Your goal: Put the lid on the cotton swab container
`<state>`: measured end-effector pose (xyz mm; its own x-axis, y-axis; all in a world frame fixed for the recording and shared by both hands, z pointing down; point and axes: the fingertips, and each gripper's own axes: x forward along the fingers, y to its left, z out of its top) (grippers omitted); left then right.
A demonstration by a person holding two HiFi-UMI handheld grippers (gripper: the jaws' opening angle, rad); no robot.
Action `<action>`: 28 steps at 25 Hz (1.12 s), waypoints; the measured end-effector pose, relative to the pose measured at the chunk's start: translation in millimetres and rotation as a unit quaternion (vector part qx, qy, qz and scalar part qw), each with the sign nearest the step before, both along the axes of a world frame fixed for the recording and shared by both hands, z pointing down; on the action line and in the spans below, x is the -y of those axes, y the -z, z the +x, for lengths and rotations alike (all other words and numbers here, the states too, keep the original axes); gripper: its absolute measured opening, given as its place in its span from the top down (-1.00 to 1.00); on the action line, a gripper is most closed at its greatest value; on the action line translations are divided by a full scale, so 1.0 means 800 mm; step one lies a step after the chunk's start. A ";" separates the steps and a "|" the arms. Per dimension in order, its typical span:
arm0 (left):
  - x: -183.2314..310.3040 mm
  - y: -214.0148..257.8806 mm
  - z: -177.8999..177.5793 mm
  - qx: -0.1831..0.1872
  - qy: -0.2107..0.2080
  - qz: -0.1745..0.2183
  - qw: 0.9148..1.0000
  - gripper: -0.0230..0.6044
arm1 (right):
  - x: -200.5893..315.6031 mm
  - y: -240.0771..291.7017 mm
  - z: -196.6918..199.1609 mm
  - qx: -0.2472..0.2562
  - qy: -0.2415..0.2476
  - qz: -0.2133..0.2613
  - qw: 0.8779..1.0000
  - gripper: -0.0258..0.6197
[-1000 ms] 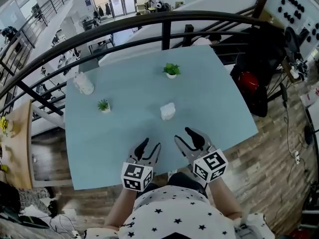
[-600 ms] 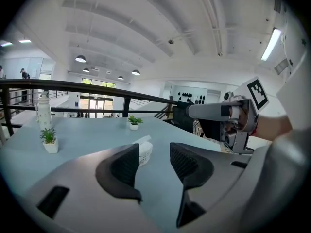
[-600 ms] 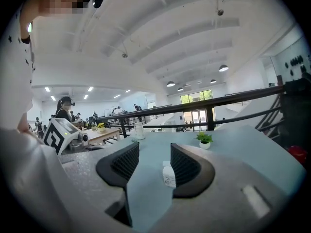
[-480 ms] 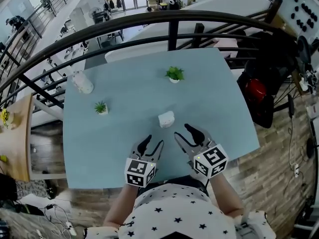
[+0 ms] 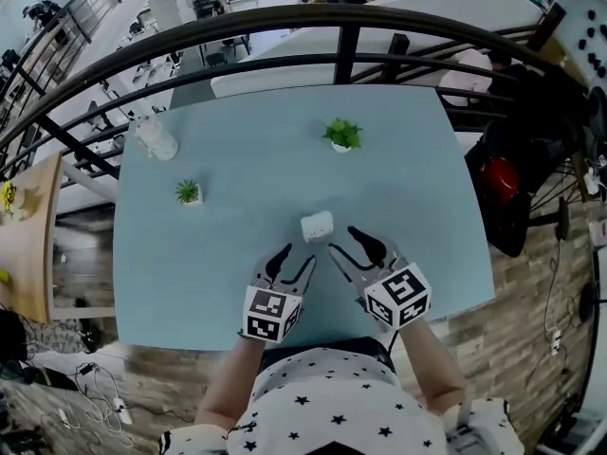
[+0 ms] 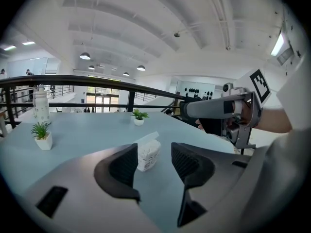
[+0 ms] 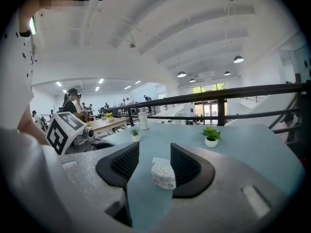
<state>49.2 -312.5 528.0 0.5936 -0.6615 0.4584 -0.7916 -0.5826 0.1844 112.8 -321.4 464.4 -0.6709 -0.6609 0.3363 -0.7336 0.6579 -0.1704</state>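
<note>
Pale blue tabletop (image 5: pixel 228 188) fills ctr of head view, seen from steeply above. Small clear rectangular cotton swab container (image 5: pixel 317 226), packed w/ white swabs, stands on it just below ctr. In left gripper view a pale flat lid (image 6: pixel 146 138) looks slanted across its top.

To lower left of the container is the left gripper (image 5: pixel 295 259), grey w/ black ribbed pads & a marker cube, near the container but apart from it. Its jaws are wide apart and have just been opening, w/ nothing clamped. The container shows thru the gap, farther out on the table.

To lower right is the right gripper (image 5: pixel 343 243), same build, just beside the container. Its jaws are also wide apart, gripping nothing. The container is framed btwn the tips in its own view, w/ clear space either side.

Two small green potted plants in white pots: one (image 5: pixel 341 135) upper ctr-right, one (image 5: pixel 188 192) at left. White bottle (image 5: pixel 156 138) stands near table's upper left corner. Black metal railing (image 5: pixel 285 38) curves across top of frame. Person's white star-print shirt (image 5: pixel 322 406) is at bottom edge.
</note>
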 end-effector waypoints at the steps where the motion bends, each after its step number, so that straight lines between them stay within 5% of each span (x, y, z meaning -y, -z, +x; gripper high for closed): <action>1: 0.004 -0.003 0.002 0.002 0.000 -0.001 1.000 0.30 | 0.004 -0.003 -0.001 -0.002 0.005 -0.002 1.000 0.35; 14: 0.041 -0.057 0.018 0.041 -0.004 -0.023 0.999 0.22 | 0.039 -0.045 -0.012 -0.064 0.083 -0.008 0.994 0.35; 28: 0.074 -0.097 0.034 0.083 -0.031 -0.011 0.996 0.13 | 0.062 -0.065 -0.022 -0.062 0.110 -0.026 0.992 0.35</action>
